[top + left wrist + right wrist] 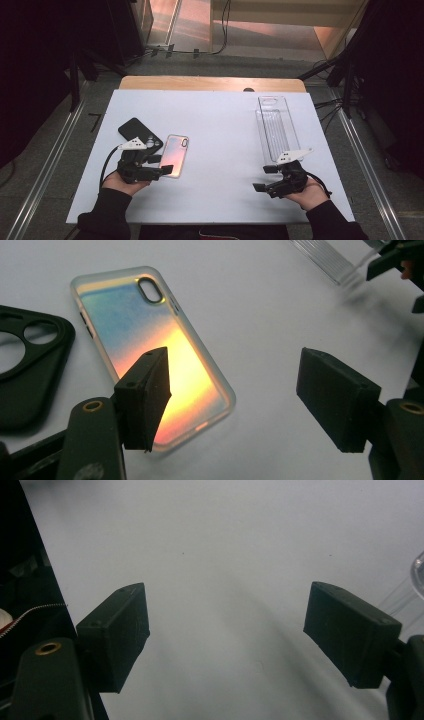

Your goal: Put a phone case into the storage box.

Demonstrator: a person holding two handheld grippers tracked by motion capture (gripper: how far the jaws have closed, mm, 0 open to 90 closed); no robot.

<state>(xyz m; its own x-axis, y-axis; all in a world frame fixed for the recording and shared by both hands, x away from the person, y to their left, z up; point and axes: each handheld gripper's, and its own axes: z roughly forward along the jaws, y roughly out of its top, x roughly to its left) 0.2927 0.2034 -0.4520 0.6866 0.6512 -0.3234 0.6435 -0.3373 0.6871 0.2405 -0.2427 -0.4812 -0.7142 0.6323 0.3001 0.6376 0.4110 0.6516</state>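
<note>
An iridescent phone case (176, 150) (135, 325) lies flat on the white table (220, 125), its camera cut-out at the far end. My left gripper (161, 165) (240, 400) hovers at the case's near end with its jaws wide apart; one jaw overlaps the case's near end and the other stands over bare table. Nothing is pressed between its pads. A black phone case (139, 132) (25, 360) lies just left of the iridescent one. My right gripper (264, 178) (225, 635) is open over bare table at the near right.
A clear plastic tray (276, 127) (325, 257) (417, 575) lies lengthwise at the far right, just beyond the right gripper. The table's wooden far edge (212, 83) shows behind the white sheet. Dark stands and cables flank the table.
</note>
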